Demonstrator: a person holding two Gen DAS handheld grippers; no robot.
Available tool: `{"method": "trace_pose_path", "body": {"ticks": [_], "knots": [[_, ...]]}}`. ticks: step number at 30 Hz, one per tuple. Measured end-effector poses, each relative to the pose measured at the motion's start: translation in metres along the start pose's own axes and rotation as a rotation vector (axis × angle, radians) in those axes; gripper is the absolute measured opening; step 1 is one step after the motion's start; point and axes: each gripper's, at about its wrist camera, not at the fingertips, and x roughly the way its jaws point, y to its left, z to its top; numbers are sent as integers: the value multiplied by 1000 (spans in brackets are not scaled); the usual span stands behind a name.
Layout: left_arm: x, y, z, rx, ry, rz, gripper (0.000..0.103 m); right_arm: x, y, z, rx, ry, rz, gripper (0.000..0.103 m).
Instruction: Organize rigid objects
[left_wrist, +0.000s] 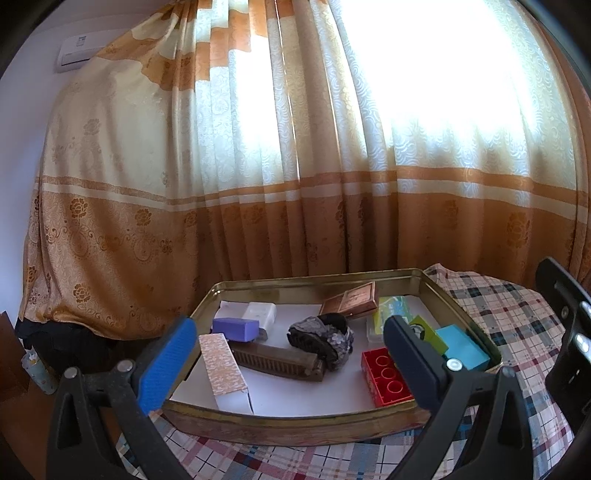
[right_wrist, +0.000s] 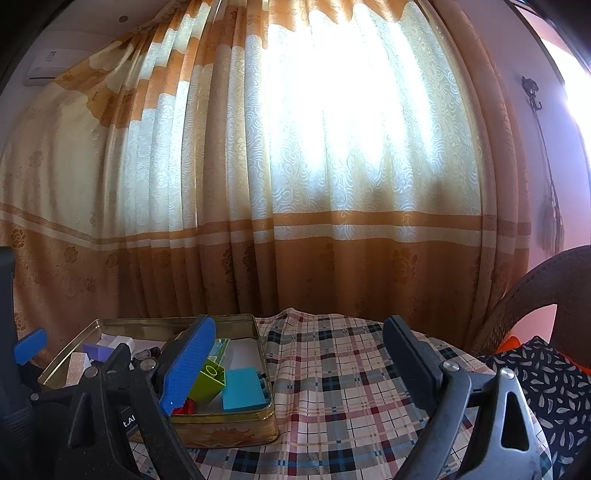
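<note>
A gold tin tray sits on the plaid tablecloth. In it lie a patterned carton, a purple block, a harmonica, a dark rock, a brown box, a red brick, a green brick and a cyan block. My left gripper hovers open just before the tray's near wall, holding nothing. My right gripper is open over bare cloth, to the right of the tray. The green brick and cyan block show beside its left finger.
An orange and cream curtain hangs close behind the table. A wicker chair with a dark patterned cushion stands at the right. An air conditioner is mounted high on the left wall.
</note>
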Motion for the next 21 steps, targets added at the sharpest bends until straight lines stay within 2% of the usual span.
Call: {"method": "trace_pose_path", "body": {"ticks": [12,21], "knots": [[7,1,0,-18,45,-38,103,1,2,0,-8,11,8,94],[11,4,-2,-43,69,-7,103,1,2,-1,-7,14,6,94]]}}
